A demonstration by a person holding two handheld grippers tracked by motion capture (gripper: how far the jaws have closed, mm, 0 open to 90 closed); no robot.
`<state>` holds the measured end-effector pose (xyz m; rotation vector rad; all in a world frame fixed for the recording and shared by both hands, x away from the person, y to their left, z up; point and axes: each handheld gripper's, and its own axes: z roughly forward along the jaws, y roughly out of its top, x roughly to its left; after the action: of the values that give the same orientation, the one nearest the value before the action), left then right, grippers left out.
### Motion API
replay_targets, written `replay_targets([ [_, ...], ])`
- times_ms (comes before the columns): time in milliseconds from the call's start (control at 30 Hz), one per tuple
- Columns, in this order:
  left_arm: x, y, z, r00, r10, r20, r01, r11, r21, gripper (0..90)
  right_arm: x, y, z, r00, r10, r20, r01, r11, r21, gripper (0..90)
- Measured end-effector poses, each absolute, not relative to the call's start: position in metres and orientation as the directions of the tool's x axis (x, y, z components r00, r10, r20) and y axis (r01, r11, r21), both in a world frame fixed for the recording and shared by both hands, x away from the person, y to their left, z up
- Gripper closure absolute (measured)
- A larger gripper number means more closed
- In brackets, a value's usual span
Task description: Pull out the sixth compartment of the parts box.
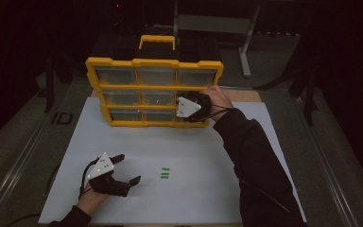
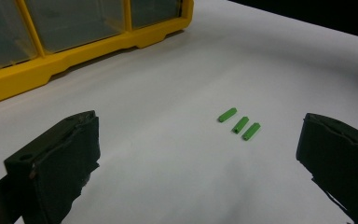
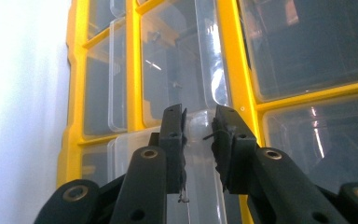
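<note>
A yellow organizer (image 1: 94,64) with clear drawers stands upright at the far side of the white mat (image 1: 208,156). My right gripper (image 1: 185,109) is pressed to its right column, low down. In the right gripper view, this gripper (image 3: 199,128) is shut on the clear pull tab (image 3: 199,154) of a drawer there. Three small green pieces (image 1: 165,174) lie side by side in the mat's middle. My left gripper (image 1: 129,168) rests open just left of them. In the left gripper view, the green pieces (image 2: 239,123) lie ahead between the wide-spread jaws of that gripper (image 2: 198,140).
The organizer's black top and yellow carry handle (image 1: 157,41) are behind its front face. A grey metal stand (image 1: 246,47) is at the back right. The mat's front edge runs close to the person's forearms. The surroundings are dark.
</note>
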<state>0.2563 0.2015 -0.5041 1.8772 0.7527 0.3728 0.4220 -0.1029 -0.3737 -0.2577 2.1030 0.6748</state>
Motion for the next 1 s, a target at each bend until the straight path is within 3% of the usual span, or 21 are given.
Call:
replay_targets([
  [1000, 0.256, 0.201, -0.504, 0.756, 0.650, -0.078, 0.328, -0.273, 0.905, 0.0, 0.391, -0.108, -0.373, -0.583, 0.034, -0.812, -0.461, 0.809, 0.365, 74.3],
])
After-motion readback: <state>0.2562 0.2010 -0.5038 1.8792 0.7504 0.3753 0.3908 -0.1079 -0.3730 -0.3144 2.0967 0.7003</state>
